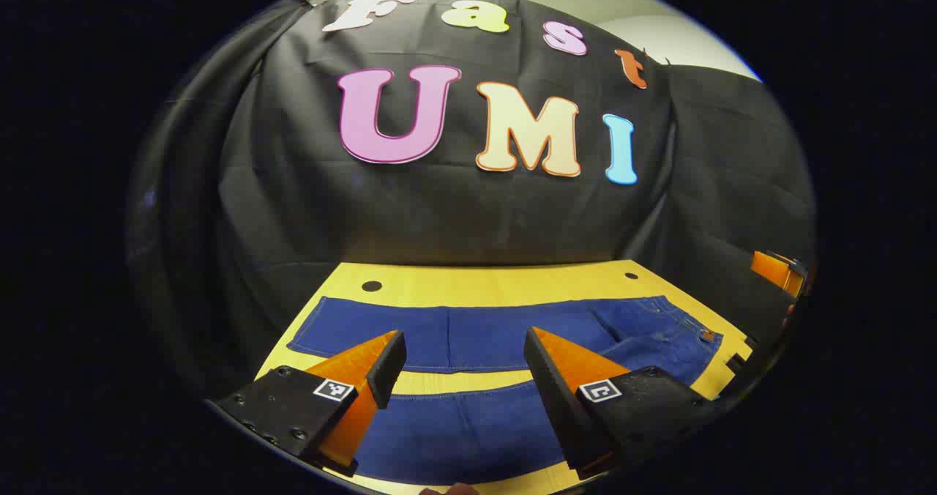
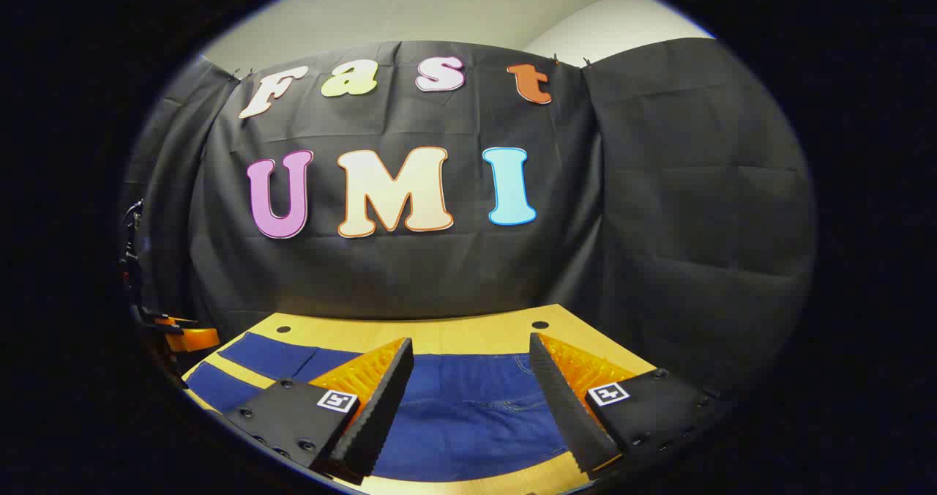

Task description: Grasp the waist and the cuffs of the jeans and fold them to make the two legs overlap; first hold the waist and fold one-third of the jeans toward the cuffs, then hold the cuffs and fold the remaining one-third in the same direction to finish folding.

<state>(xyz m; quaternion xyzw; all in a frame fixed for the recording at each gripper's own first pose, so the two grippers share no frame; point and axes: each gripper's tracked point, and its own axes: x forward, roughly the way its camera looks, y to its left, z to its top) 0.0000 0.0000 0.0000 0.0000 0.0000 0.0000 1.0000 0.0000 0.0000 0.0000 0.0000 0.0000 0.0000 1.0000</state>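
Wooden table (image 1: 483,279) with two holes, black cloth wall behind. Jeans (image 1: 468,337) spread flat low in frame, legs apart. Left gripper (image 1: 465,348) and right gripper (image 2: 472,359) released, poised above denim, untouching.

Left gripper view: looks from low above the near edge of the yellow table (image 1: 505,279), forward across it to the black cloth wall (image 1: 454,202), own left gripper (image 1: 465,348) at the bottom, jeans (image 1: 512,330) close beneath. Right gripper view: same low forward look from farther right along the table, own right gripper (image 2: 472,356) at the bottom, cloth wall filling the upper part. Shared: table top, jeans, cloth wall, pale room wall above.
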